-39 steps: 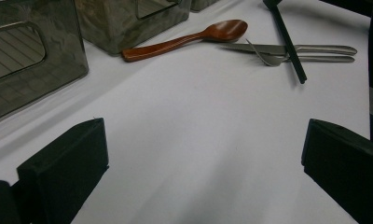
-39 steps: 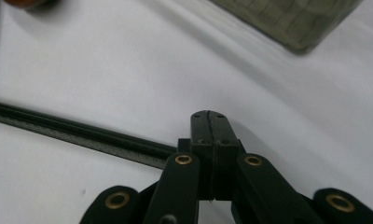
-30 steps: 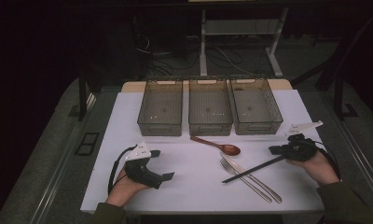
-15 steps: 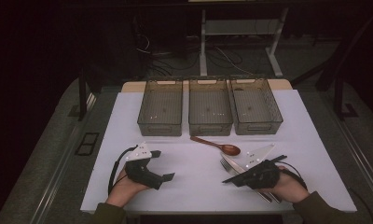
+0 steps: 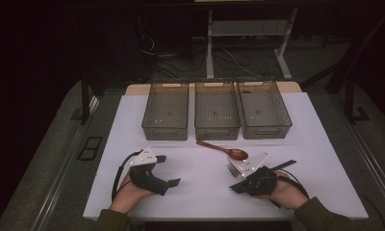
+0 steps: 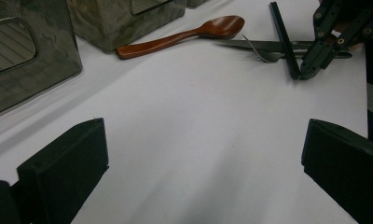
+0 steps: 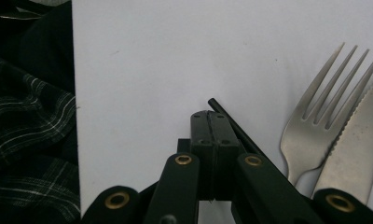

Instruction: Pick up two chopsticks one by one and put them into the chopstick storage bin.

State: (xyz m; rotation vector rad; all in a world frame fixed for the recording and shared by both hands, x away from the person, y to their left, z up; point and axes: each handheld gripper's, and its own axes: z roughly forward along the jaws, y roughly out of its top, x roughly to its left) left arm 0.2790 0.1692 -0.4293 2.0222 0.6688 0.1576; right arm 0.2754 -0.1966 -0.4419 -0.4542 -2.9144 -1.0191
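On the white surface [image 5: 200,183], the left gripper [image 5: 162,169] is rested at the near left, its fingers [image 6: 63,170] spread wide with nothing between them. Three clear bins [image 5: 216,109] are ranged side by side along the far edge. A wooden spoon [image 5: 223,149] is laid just before the middle bin. At the right, a black chopstick [image 7: 231,122] is clamped between the shut fingers of the right gripper [image 5: 235,187]; a fork [image 7: 322,112] and knife [image 7: 355,149] are seen just beside it.
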